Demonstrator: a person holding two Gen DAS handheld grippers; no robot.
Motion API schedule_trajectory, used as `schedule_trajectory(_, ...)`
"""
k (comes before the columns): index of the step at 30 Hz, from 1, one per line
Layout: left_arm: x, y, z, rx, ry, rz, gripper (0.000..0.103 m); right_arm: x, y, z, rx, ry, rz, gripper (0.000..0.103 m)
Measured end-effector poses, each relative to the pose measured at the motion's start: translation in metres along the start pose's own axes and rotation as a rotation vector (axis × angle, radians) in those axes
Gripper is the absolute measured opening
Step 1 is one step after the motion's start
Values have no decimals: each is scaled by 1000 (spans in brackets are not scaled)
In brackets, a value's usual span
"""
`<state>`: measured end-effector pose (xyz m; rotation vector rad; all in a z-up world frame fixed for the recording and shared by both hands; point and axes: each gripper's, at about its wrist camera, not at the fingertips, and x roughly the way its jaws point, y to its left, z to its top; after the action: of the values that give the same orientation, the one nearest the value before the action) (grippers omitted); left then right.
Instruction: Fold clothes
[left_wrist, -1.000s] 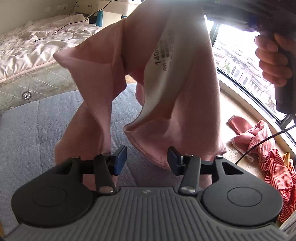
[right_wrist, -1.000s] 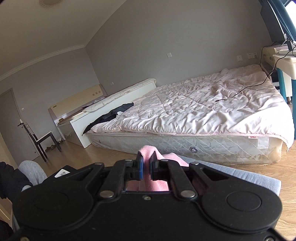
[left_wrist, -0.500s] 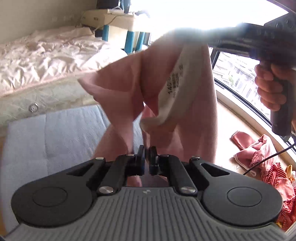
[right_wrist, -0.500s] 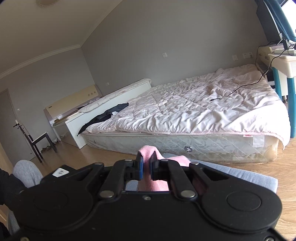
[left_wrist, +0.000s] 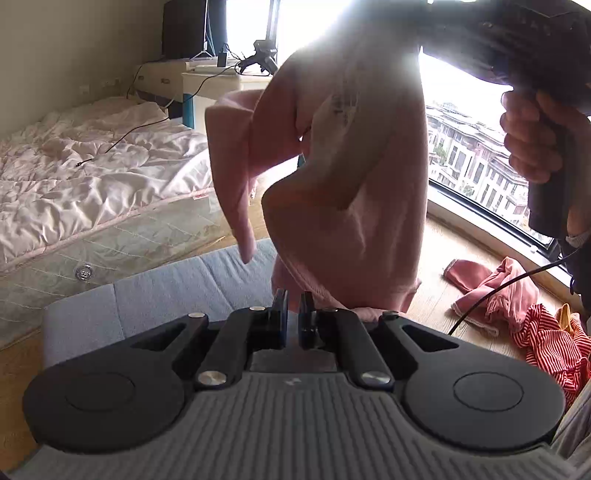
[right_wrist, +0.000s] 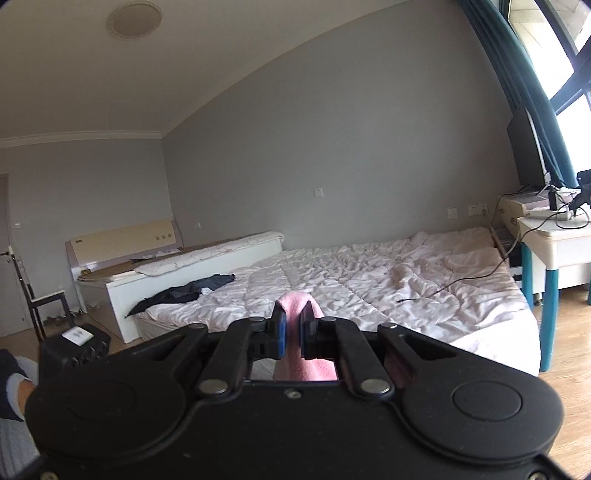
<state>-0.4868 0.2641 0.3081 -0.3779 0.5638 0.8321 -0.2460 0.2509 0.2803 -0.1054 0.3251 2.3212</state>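
A pink garment (left_wrist: 347, 192) hangs in the air in the left wrist view, held from above by the right gripper's black body (left_wrist: 517, 40) in a hand. My left gripper (left_wrist: 293, 306) is shut on the garment's lower hem, above a grey-blue cushion (left_wrist: 177, 291). In the right wrist view my right gripper (right_wrist: 291, 321) is shut on a fold of the pink garment (right_wrist: 295, 302), raised high and facing the bed.
A bed with a rumpled white quilt (right_wrist: 369, 273) and a black cable lies beyond. A white desk with blue legs (right_wrist: 554, 251) stands by the window. Pink clothes (left_wrist: 491, 284) and red striped clothes (left_wrist: 550, 347) lie on the wood floor at right.
My left gripper went from open to shut on the garment's hem. Both grippers then rose, lifting the garment off the cushion; the right wrist view now looks higher over the bed.
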Motion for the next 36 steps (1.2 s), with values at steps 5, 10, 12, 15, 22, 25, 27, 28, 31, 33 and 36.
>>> schedule_trajectory(5, -33, 27, 7, -48, 4, 67, 6, 17, 38, 13, -26, -45, 83, 8)
schedule_trajectory(10, -63, 55, 12, -38, -11, 118, 8, 48, 54, 35, 35, -74, 156, 8)
schedule_trajectory(12, -62, 67, 13, 25, -18, 126, 9, 59, 59, 44, 50, -107, 158, 8)
schedule_trajectory(15, -48, 88, 6, 82, 13, 124, 11, 78, 56, 52, 73, -117, 131, 8)
schedule_trajectory(22, 26, 127, -57, 53, 187, -34, 11, 150, -6, -39, -91, 249, -297, 9)
schedule_trajectory(25, 63, 137, -82, 15, 238, -116, 11, 157, -42, -97, -119, 398, -479, 12)
schedule_trajectory(27, 90, 144, -98, -8, 273, -168, 13, 141, -55, -129, -99, 475, -575, 18)
schedule_trajectory(28, 101, 143, -103, -7, 288, -182, 18, 133, -60, -137, -73, 491, -588, 22)
schedule_trajectory(31, 129, 150, -105, -14, 299, -204, 25, 92, -54, -166, -17, 545, -601, 45)
schedule_trajectory(33, 143, 157, -105, -47, 288, -220, 29, 83, -43, -188, 64, 594, -500, 48)
schedule_trajectory(36, 158, 163, -97, -79, 273, -279, 47, 85, -18, -227, 203, 661, -269, 56)
